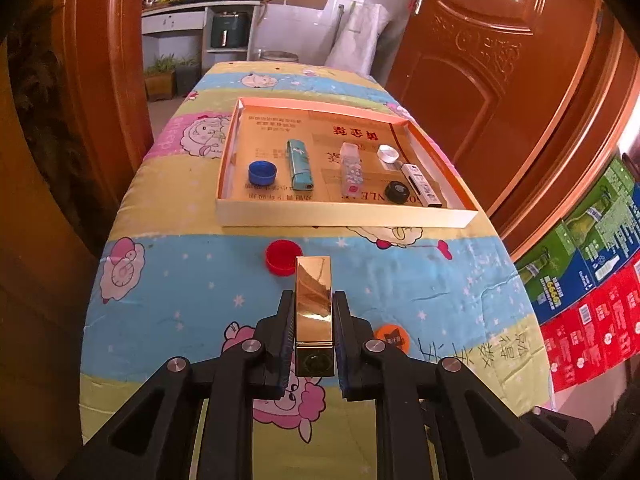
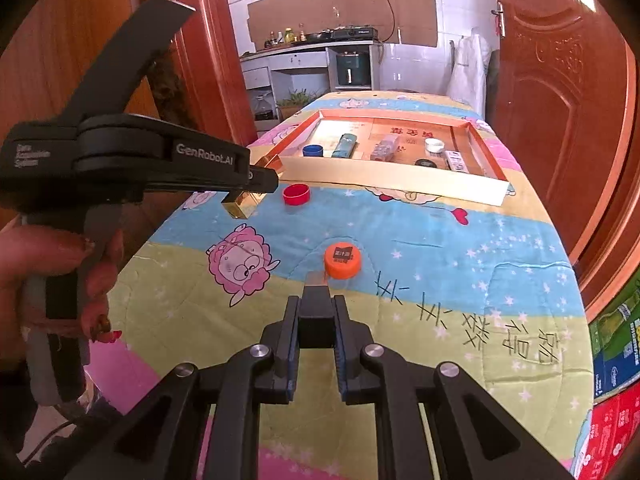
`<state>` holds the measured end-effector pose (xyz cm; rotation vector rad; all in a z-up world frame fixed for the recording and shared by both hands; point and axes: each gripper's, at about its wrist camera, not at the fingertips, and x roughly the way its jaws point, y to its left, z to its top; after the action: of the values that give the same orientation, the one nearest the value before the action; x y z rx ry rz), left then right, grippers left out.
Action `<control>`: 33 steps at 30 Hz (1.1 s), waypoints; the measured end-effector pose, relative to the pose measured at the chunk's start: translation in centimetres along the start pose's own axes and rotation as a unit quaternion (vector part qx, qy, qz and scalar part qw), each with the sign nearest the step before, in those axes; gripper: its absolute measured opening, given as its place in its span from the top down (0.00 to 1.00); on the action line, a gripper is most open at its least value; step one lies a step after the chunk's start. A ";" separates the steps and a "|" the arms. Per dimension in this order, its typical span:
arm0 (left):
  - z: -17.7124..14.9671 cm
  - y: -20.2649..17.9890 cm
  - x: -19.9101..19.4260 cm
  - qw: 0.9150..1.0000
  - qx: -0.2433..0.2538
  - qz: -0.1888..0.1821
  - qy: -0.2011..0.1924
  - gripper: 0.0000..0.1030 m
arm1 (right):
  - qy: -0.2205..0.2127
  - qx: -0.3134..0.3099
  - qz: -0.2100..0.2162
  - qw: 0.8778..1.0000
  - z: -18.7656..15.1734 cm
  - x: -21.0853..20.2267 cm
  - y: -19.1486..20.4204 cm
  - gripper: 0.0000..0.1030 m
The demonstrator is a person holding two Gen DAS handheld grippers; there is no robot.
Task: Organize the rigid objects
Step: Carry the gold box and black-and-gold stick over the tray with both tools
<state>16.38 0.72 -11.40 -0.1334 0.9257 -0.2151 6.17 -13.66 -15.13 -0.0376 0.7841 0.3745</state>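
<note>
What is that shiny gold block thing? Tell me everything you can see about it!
The gold block is a long, square-sided bar with a mirror-like, metallic-looking skin that reflects the room. Its near end face has a dark round mark. The left gripper is shut on it, pads pressing its two long sides, holding it in the air above the cartoon-print tablecloth, short of the tray. Nothing else touches it.

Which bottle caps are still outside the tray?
The red cap and the orange cap lie on the quilt; the blue, white and black caps sit inside the tray.

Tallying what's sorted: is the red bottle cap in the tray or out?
Out: the red bottle cap lies on the quilt, in front of the tray's near wall.
</note>
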 end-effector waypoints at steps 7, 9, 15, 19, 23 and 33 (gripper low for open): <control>-0.3 0.3 0.3 1.000 -0.005 -0.004 0.004 0.83 | 0.052 0.006 0.001 0.999 -1.1 2.3 -0.4 0.67; -0.2 0.4 0.4 1.000 -0.008 -0.005 0.003 0.83 | 0.057 -0.011 -0.006 0.998 -0.8 2.7 0.0 0.60; -0.4 0.8 0.6 1.000 -0.013 -0.007 0.005 0.83 | 0.065 -0.046 -0.019 0.997 0.6 4.3 1.1 0.65; -0.5 1.2 0.6 1.000 -0.017 -0.008 0.005 0.83 | 0.076 -0.032 -0.023 0.996 0.6 4.7 0.6 0.86; -0.6 1.4 0.6 1.000 -0.021 -0.009 0.005 0.83 | 0.057 -0.027 -0.016 0.998 0.6 3.4 0.5 0.86; 0.6 0.3 -1.0 1.000 -0.002 -0.014 -0.009 0.83 | 0.000 -0.017 -0.020 1.000 4.0 -0.6 -0.1 0.86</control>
<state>16.32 1.29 -10.35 -0.1510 0.9068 -0.2377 8.55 -13.21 -11.90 -0.0849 0.7754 0.3500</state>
